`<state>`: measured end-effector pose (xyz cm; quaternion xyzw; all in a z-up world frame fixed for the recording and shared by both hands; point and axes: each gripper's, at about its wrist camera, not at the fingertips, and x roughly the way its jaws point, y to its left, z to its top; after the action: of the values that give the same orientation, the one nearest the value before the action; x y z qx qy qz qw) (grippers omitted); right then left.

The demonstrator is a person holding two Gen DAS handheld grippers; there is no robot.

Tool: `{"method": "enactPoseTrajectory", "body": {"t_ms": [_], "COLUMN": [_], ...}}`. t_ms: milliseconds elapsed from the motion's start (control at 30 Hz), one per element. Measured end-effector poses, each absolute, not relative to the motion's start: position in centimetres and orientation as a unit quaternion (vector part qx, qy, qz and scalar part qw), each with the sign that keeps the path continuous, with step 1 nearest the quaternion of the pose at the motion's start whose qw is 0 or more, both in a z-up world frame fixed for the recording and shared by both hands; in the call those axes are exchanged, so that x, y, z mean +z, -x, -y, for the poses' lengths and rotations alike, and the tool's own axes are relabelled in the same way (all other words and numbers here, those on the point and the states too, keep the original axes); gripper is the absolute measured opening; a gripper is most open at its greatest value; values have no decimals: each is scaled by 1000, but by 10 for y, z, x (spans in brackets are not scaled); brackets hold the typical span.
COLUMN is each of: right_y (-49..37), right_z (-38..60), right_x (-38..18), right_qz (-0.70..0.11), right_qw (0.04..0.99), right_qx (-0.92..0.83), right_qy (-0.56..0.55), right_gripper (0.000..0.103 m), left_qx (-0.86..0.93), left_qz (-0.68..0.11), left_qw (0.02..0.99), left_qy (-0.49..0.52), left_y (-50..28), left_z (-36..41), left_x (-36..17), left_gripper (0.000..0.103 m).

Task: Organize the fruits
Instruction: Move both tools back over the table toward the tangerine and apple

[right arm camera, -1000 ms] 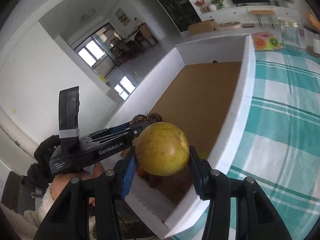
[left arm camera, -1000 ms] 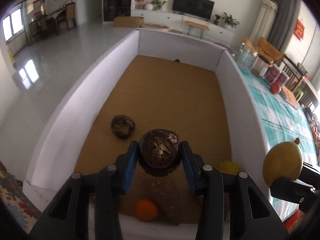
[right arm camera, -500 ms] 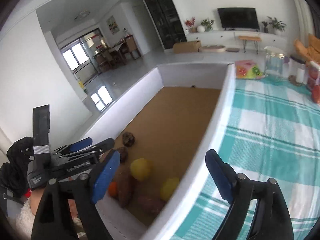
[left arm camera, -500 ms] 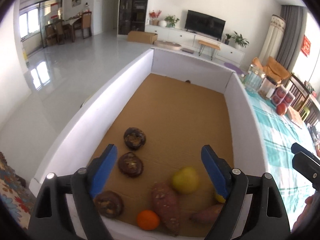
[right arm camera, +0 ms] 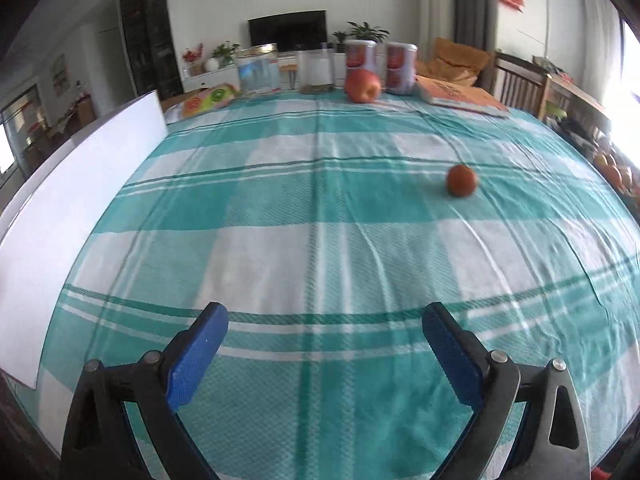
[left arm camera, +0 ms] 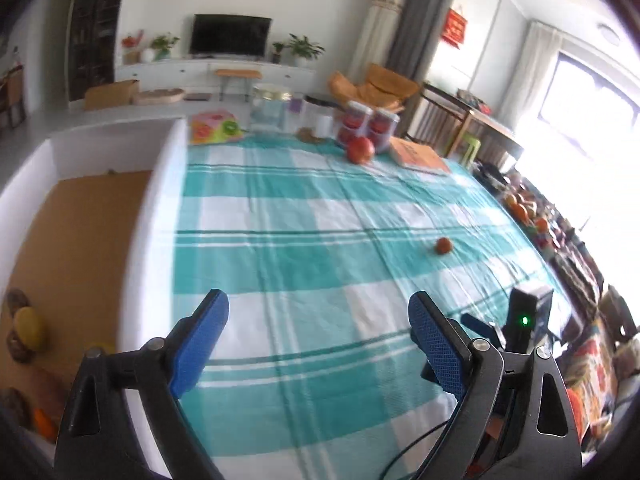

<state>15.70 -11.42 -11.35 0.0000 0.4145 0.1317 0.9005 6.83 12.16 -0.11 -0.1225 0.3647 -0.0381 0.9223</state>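
Both the left gripper (left arm camera: pixel 318 330) and the right gripper (right arm camera: pixel 324 344) have jaws spread wide and hold nothing above the checked tablecloth (right arm camera: pixel 320 220), where a small red fruit (right arm camera: pixel 461 181) sits.

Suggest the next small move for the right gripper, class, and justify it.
Probably advance the right gripper, open and empty, toward the small round reddish-orange fruit lying alone on the teal checked tablecloth, ahead to its right, outside the white-walled cardboard box.
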Motion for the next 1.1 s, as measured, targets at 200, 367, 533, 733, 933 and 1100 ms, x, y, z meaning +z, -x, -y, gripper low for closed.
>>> {"method": "enactPoseTrajectory", "body": {"t_ms": [200,367,533,733,933,1100], "right_y": [-166,-168,-172,-172,-172,-172], "right_z": [131,129,130,127,125,124], "right_x": [-117,-122,-126,-127,-128,-128], "right_qz": [-425,-430,-441,-446,-448,-449], "right_qw": [902,900,894,892,891,890], "right_qx": [75,69,72,75,75,73], "right_qy": [-11,-5,-14,-8,-3,1], "right_gripper": [97,97,98,102,103,103], "left_qx": [-51,-13,16,46,49,43], "left_qz": [-409,-437,-452,-458,-445,-450], "left_qw": [908,899,891,888,894,892], "left_qy": [71,34,25,21,16,13], "left_y": [-95,-120,-143,-158,-155,-157], "left_z": [-72,-67,-79,-90,-88,-87], "left_x": [-40,-78,-101,-120,-122,-123], "left_gripper": [93,93,93,93,96,101]}}
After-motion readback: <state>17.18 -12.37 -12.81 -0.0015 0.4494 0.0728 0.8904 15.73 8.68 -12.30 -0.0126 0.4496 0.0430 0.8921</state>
